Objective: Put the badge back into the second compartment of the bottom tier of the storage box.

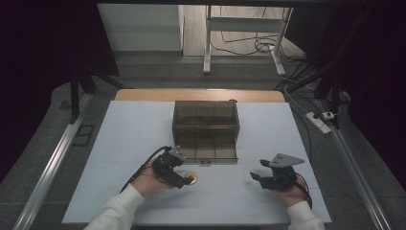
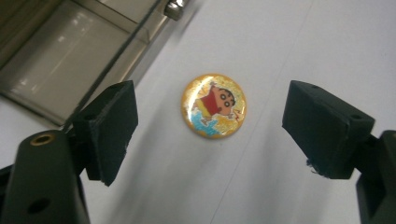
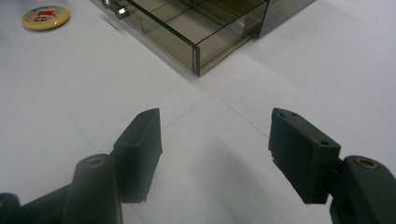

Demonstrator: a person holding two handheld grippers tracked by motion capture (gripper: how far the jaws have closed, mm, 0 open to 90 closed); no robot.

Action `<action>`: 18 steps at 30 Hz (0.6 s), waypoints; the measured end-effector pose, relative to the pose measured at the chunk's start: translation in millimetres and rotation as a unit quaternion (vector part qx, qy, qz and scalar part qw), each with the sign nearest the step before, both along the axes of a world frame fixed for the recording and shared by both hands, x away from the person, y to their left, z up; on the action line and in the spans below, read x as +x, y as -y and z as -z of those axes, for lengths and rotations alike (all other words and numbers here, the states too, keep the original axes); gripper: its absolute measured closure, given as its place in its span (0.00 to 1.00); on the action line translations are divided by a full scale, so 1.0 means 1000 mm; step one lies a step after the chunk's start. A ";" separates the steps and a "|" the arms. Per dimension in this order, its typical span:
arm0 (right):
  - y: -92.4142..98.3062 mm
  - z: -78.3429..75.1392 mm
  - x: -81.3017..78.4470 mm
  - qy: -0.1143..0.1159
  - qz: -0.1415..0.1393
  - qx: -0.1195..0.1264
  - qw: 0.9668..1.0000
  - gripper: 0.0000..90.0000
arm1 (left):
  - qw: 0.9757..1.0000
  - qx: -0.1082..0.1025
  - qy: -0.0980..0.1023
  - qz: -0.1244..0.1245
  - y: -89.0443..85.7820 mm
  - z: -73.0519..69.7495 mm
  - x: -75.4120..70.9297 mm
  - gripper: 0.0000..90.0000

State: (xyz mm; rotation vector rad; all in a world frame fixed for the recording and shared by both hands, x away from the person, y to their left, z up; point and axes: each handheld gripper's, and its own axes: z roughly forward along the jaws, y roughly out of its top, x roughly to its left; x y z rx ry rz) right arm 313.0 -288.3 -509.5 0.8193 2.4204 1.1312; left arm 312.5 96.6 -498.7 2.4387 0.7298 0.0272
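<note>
From the high view, my left gripper (image 1: 184,179) sits low over the white table (image 1: 119,143), its tips at a round yellow badge (image 1: 191,178) lying just in front of the smoked-plastic drawer box (image 1: 206,120), whose drawer (image 1: 207,152) stands pulled out. My right gripper (image 1: 261,170) rests well apart to the right, holding nothing. In the left gripper view, the badge (image 2: 214,106) lies flat, face up, between my spread jaws, touching neither; being round it has no long axis, and its cartoon figure's head tilts toward the upper right. In the right gripper view, my jaws stand apart over bare table, with the badge (image 3: 45,17) far off beside the drawer's knobs (image 3: 116,9).
</note>
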 end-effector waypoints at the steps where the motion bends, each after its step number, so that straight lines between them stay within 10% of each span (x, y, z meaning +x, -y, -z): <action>1: 0.000 0.000 0.000 0.000 0.000 0.000 1.000 0.39 | 1.000 0.002 -0.002 0.001 0.002 0.001 0.000 0.21; 18: -0.001 0.000 0.001 0.000 -0.001 -0.002 1.000 0.39 | 0.998 0.052 -0.021 0.028 0.024 0.013 0.003 0.21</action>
